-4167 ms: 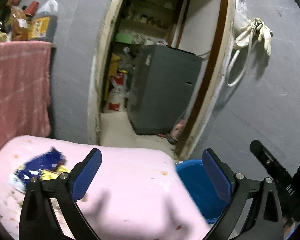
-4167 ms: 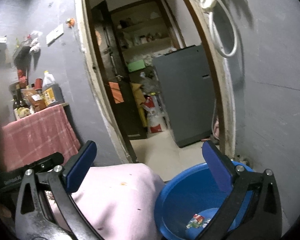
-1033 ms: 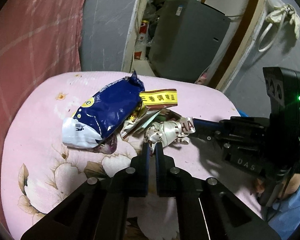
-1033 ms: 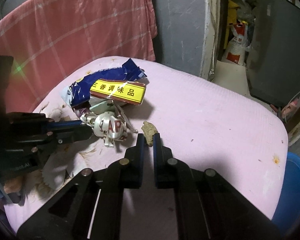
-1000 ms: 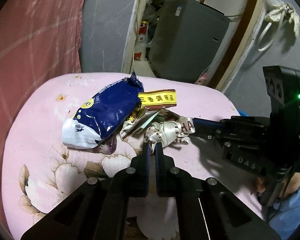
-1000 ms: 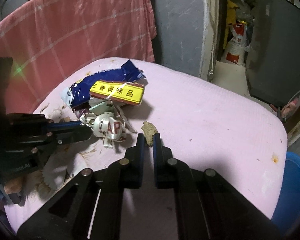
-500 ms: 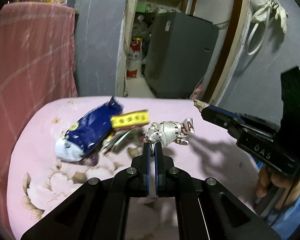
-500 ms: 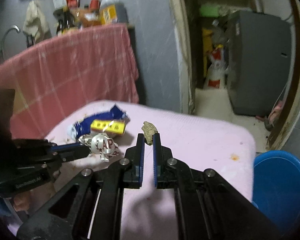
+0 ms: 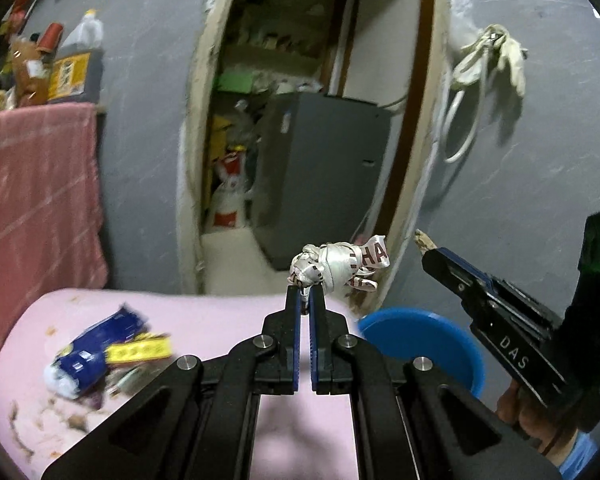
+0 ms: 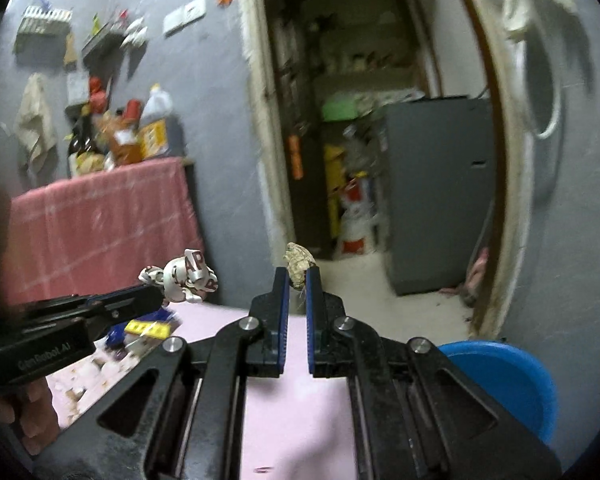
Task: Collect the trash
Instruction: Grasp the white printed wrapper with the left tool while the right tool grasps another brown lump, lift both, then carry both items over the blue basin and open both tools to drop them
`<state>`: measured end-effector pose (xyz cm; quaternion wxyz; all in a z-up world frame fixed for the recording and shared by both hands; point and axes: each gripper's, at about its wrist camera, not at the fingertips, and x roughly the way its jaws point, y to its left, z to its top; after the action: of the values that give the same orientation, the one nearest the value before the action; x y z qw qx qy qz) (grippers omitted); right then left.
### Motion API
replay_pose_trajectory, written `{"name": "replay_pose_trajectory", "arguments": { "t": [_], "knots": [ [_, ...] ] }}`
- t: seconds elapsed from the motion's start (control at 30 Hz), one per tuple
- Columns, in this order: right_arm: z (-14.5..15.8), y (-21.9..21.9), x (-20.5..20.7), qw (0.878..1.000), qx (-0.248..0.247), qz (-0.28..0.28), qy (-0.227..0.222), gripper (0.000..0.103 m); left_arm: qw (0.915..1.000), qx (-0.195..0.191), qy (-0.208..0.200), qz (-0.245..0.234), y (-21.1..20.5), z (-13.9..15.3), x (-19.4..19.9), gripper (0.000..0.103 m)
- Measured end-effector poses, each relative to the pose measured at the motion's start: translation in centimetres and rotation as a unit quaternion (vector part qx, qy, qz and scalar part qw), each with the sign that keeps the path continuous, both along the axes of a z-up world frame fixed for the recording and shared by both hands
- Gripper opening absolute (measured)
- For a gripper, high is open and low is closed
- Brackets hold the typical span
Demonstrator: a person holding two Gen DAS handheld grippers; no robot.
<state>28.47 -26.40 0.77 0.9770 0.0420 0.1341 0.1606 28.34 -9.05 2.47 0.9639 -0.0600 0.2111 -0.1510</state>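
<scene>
My left gripper (image 9: 305,295) is shut on a crumpled silver-white wrapper (image 9: 332,266) with red letters and holds it up above the pink table (image 9: 204,320). It also shows in the right wrist view (image 10: 184,274). My right gripper (image 10: 297,276) is shut on a small beige scrap (image 10: 298,262), also lifted; it shows at the right of the left wrist view (image 9: 424,240). A blue snack bag (image 9: 96,352) and a yellow wrapper (image 9: 138,352) lie on the table at the left. A blue basin (image 9: 420,344) stands past the table's right end (image 10: 508,380).
A pink checked cloth (image 9: 32,208) hangs at the left under bottles (image 9: 72,68). A doorway with a grey appliance (image 9: 320,176) is straight ahead. Gloves and a hose (image 9: 488,60) hang on the grey wall at the right. Crumbs (image 9: 40,420) dot the table's near left.
Both grippers have risen from the table with their pieces held, and both views have swung up and to the right. The blue basin has come into view.
</scene>
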Motion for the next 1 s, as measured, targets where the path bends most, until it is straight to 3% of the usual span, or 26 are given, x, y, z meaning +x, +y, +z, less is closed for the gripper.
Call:
{"name": "replay_pose_trajectory", "arguments": {
  "t": [0.23,0.5,0.77,1.0],
  "knots": [
    [0.5,-4.6,-0.3,0.998,0.014,-0.062,0.010,0.008,0.9986,0.017,-0.013,-0.049,-5.7,0.7,1.2,0.002],
    [-1.0,-9.7,0.6,0.991,0.050,-0.092,0.077,0.008,0.9947,0.007,0.053,-0.088,-10.6,-1.2,4.4,0.002],
    [-2.7,-12.4,1.5,0.983,0.068,-0.109,0.128,0.008,0.9894,0.043,0.082,-0.112,-14.0,-3.2,5.3,0.002],
    [-3.5,-13.7,2.0,0.979,0.076,-0.116,0.151,0.008,0.9825,0.047,0.130,-0.125,-15.4,-5.1,6.3,0.002]
  ]
}}
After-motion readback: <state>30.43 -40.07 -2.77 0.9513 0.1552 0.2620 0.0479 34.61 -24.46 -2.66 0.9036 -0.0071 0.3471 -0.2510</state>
